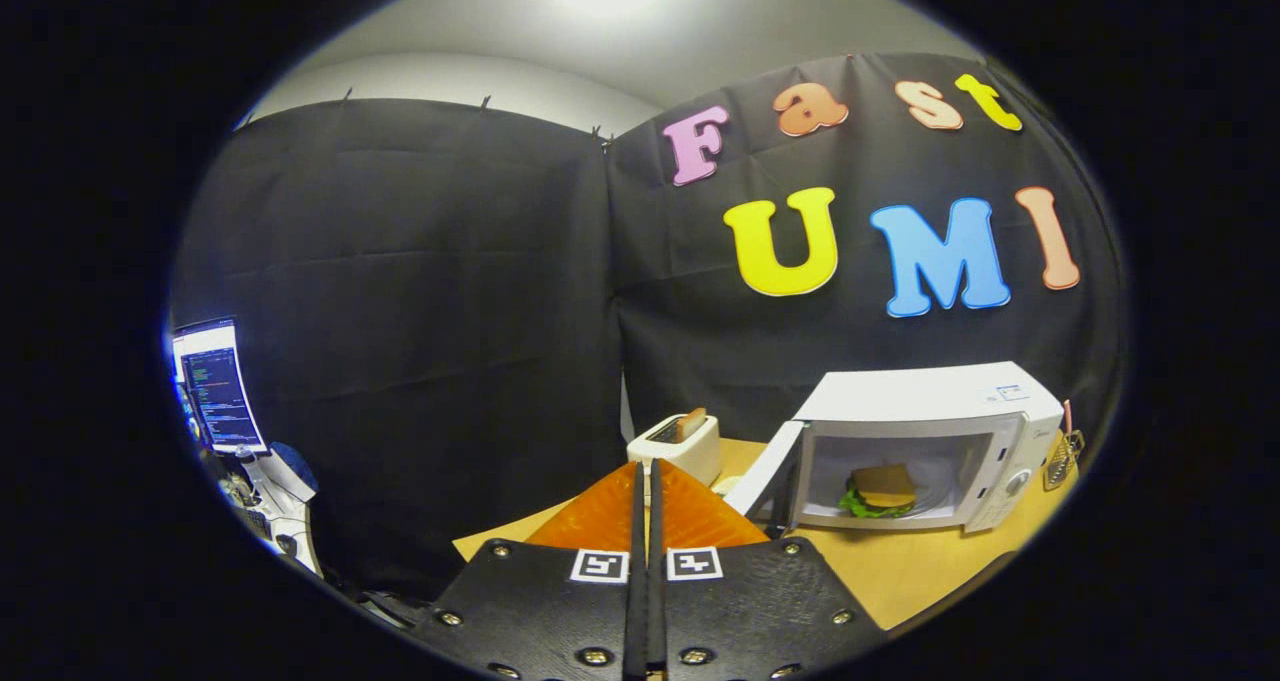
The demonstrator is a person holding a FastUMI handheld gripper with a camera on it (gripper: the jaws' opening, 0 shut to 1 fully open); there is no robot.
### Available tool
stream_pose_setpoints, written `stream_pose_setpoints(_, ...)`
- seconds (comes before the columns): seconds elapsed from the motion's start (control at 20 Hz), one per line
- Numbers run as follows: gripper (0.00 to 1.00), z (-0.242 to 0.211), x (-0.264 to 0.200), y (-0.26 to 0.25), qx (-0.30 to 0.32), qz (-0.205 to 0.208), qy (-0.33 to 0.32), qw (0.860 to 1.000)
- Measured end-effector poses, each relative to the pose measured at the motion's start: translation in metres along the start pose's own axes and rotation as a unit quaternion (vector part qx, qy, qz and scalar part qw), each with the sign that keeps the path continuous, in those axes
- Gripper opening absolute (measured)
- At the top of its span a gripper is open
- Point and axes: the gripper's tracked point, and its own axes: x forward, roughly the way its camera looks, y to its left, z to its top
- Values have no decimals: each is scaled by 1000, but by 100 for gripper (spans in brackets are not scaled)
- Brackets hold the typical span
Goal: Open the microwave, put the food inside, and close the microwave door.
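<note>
Right up close, the gripper has its two fingers pressed flat together with nothing between them, pointing out over the wooden table. They sit well short of the microwave, which is off to the right of the finger line.

Just past the fingertips there's a toaster with a slice of bread sticking up out of it, not part of the job as far as I can tell.

Then the microwave: the door is swung open on its left hinge, angled out toward the fingers, and the sandwich is already sitting inside the cavity, bread on top and something green and leafy hanging out underneath. So my read is only closing the door is left.

How it'll handle: the door looks like a light, stiff plastic panel that swings freely on the hinge, so no grabbing needed. I'd keep the fingers closed and push on the outer face near the free edge, far from the hinge, for the most leverage. The whole oven looks smallish and might slide on the smooth tabletop if shoved hard, so use a steady push until it latches. The sandwich is soft and loose, so best left alone.

Way behind, a monitor glows to the left.
</note>
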Motion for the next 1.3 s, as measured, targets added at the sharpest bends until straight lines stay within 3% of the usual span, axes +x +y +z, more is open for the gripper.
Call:
stream_pose_setpoints(0.25,0,-30,19,35,14,46,43,998)
stream_pose_setpoints(0.6,0,-97,34,61,29,70,118,990)
stream_pose_setpoints(0.9,0,-146,37,47,34,38,168,984)
stream_pose_setpoints(1.3,0,-153,24,22,55,3,183,982)
